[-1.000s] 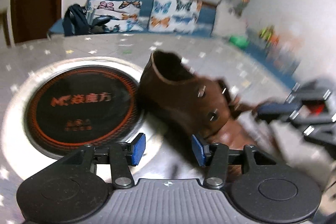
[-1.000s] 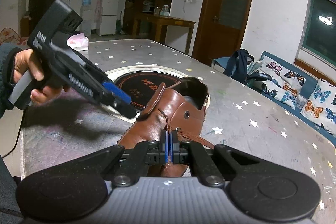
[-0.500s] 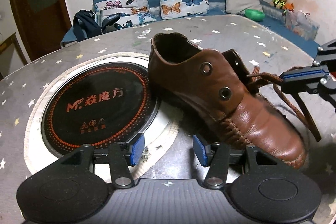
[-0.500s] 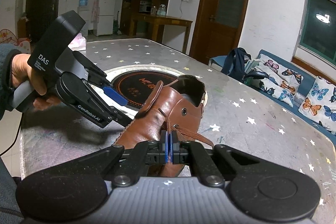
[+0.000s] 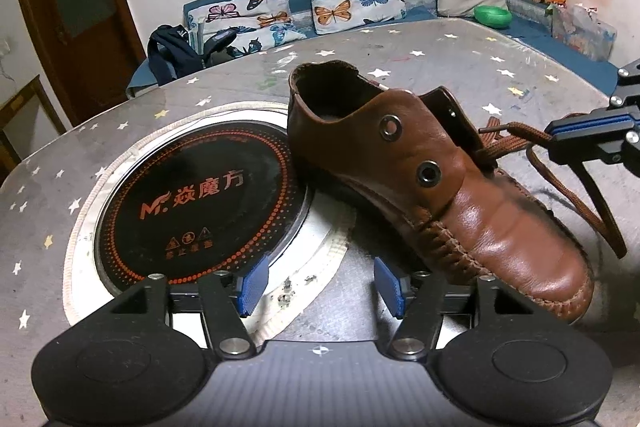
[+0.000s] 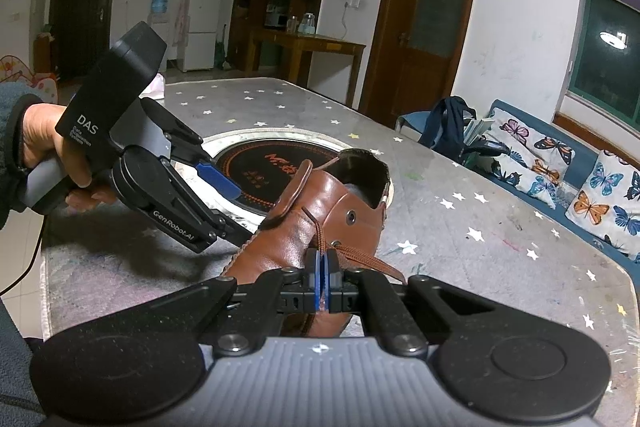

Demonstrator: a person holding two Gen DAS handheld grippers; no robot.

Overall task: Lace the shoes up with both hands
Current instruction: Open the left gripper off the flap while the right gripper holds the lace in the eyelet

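Brown lace [image 6: 352, 254] is being pinched by the right gripper [image 6: 323, 281] (jaws closed on it); the left gripper [image 5: 320, 283], jaws wide at lower centre, is waiting beside the shoe [image 5: 424, 187], likely needing to steady an eyelet [image 5: 429, 173] next.

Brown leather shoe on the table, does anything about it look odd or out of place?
The brown leather shoe sits with its heel on the rim of the round black induction cooktop set into the table. Its two side eyelets are empty, and the brown lace trails loose off the far side.
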